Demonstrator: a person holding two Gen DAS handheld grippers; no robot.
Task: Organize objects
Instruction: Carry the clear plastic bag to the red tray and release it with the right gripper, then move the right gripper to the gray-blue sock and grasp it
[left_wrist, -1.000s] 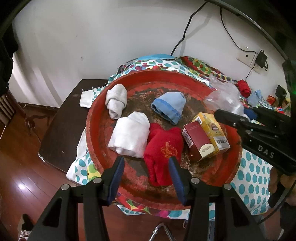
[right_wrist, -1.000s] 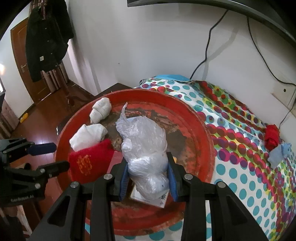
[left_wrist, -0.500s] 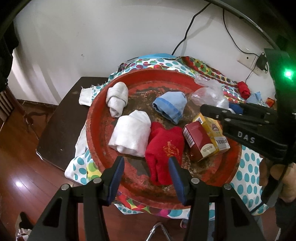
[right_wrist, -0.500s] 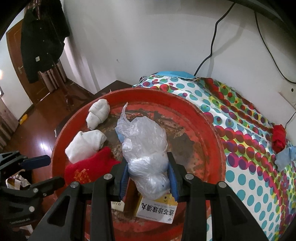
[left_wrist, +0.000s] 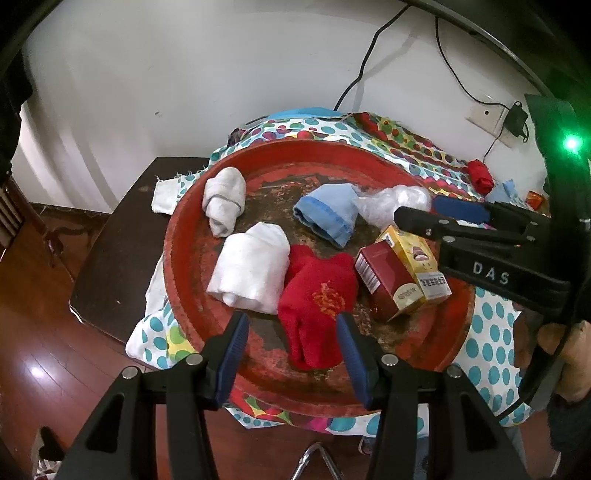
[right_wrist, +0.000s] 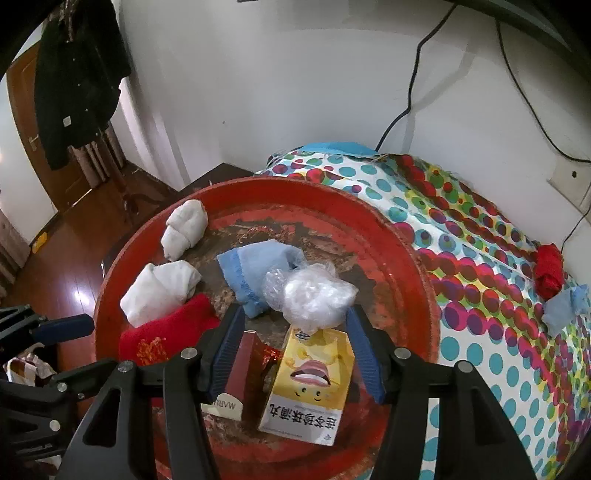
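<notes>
1. Right wrist view: right tool (right_wrist: 295, 354) has its jaws opening, pads clear of the crumpled plastic bag (right_wrist: 314, 295). The bag lies on the red tray (right_wrist: 413, 266), just ahead of the fingertips and between their lines, touching neither pad.
2. Bag leans against the blue folded cloth (right_wrist: 255, 269) on its left and meets the top edge of the yellow box (right_wrist: 314, 384), which lies between the two fingers, nearer the camera.
3. Dark red box (right_wrist: 243, 369) sits beside the yellow one, close to the left finger.
4. Left wrist view: left tool (left_wrist: 291, 354) spread wide, nothing pinched. The red sock (left_wrist: 317, 306) lies on the tray with its near end between the fingertips, no contact visible.
5. Two white rolled cloths on the tray's left part: the larger (left_wrist: 251, 269) touching the red sock, the smaller (left_wrist: 223, 201) further back near the rim.
6. Tray rests on a dotted cloth (right_wrist: 498, 332) over the surface; a red bundle (right_wrist: 548, 269) and a blue one (right_wrist: 565, 304) lie well apart to the right.
</notes>
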